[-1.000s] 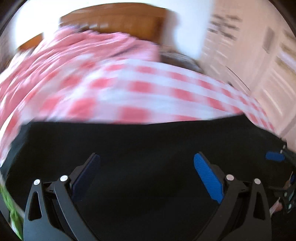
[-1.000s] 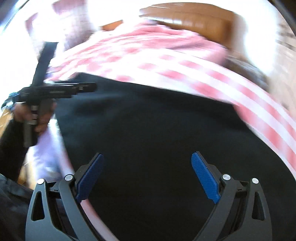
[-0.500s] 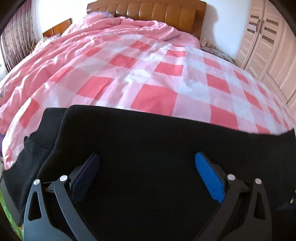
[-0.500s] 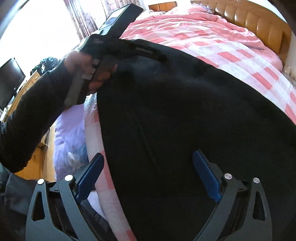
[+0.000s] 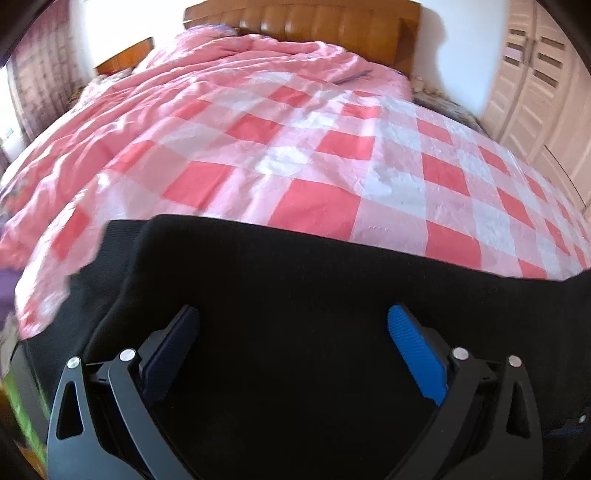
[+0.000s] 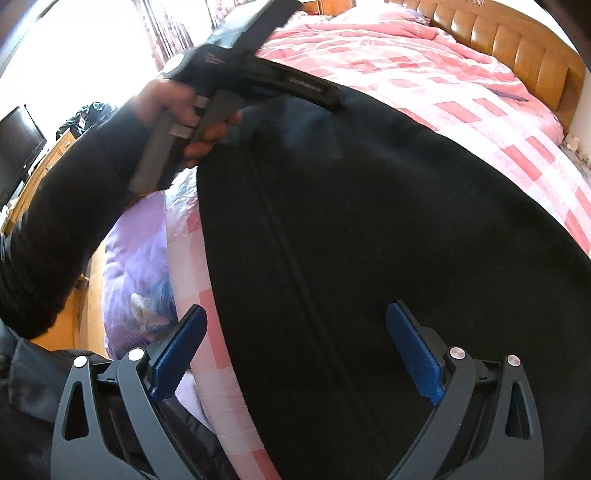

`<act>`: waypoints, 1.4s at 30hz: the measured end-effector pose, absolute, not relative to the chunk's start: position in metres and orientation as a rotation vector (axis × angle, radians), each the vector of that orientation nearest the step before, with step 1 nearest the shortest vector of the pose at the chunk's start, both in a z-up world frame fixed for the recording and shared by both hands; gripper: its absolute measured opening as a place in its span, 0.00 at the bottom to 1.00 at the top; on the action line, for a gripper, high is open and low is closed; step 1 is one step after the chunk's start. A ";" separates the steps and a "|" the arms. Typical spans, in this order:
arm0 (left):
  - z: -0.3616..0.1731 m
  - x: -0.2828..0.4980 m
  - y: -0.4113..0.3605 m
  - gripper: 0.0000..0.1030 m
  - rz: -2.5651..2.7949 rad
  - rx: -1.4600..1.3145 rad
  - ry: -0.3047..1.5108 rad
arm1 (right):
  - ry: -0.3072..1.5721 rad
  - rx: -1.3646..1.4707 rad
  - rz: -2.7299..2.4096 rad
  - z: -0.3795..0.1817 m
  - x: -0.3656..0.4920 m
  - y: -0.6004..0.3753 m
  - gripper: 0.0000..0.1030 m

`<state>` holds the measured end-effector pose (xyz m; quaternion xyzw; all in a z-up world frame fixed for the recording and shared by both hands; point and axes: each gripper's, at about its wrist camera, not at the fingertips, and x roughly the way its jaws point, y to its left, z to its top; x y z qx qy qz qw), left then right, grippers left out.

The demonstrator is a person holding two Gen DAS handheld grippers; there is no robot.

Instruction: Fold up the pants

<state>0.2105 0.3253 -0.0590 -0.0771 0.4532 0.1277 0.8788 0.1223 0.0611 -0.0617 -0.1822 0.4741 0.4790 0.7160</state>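
Pants [image 5: 314, 295], long axis across bed [image 5: 295, 147]

a pink checked quilt [image 5: 295, 155] covers the bed below a wooden headboard [image 5: 332, 22], beside a cream wardrobe [image 5: 535, 92].

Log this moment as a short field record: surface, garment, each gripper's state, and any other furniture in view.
surface: bed with pink checked quilt
garment: black pants spread flat on the quilt's near part
left gripper: open, over the pants, gripping nothing
right gripper: open, over the pants' edge
left hand: holding the left gripper's handle
furniture: wooden headboard, wardrobe doors
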 end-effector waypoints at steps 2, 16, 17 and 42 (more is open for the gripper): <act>-0.033 0.183 0.326 0.98 0.197 -0.242 0.833 | 1.056 -0.378 1.054 -0.059 0.126 0.060 0.92; -0.052 0.023 0.476 0.98 0.332 -0.849 0.648 | 0.896 -0.392 1.085 -0.028 0.141 0.112 0.92; -0.054 0.028 0.474 0.98 0.269 -0.879 0.645 | 0.886 -0.407 1.080 -0.030 0.140 0.119 0.92; -0.074 0.126 0.446 0.98 0.357 -0.614 0.780 | 0.909 -0.480 1.149 -0.046 0.182 0.225 0.92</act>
